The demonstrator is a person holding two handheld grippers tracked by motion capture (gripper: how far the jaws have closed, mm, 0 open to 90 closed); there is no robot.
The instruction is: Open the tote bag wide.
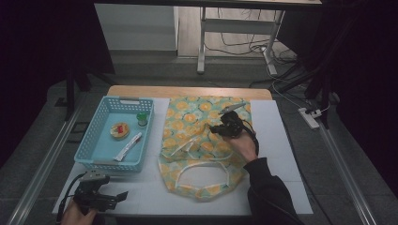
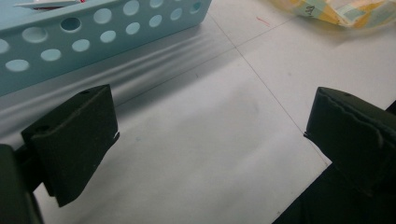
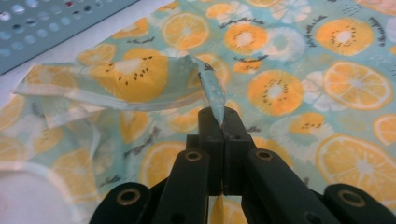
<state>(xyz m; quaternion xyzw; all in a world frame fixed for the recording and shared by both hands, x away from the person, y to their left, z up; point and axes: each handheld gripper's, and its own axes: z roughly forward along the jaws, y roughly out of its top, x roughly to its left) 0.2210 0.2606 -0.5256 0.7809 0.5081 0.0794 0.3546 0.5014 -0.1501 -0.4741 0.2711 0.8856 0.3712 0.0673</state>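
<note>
Spreading across the middle of the white table cover [image 1: 281, 140], the fruit-print cloth bag [image 1: 206, 154] is the biggest thing in play, its mouth and white-edged handle loops toward the person and its long axis running away from them to the far edge. The right gripper [image 1: 224, 127] sits over the bag's upper middle, and it is plainly the nearer of the two. In the right gripper view its jaws are pressed tight together on a narrow strap of the bag [image 3: 212, 91], which rises straight out from between the fingertips [image 3: 211, 122] and then folds off to their left as a raised flap. Beyond and to the right of the tips the cloth lies flat. I'd judge that any pull has to go away from that flap to lift or open the fabric.

The blue basket [image 1: 101, 140], holding a few small items, stands just left of the bag.

The left gripper [image 1: 119, 197] rests near the front edge, well apart from the bag, jaws spread wide with nothing between them, its fingers [image 2: 74, 135] over bare cover beside the basket wall [image 2: 93, 42].
</note>
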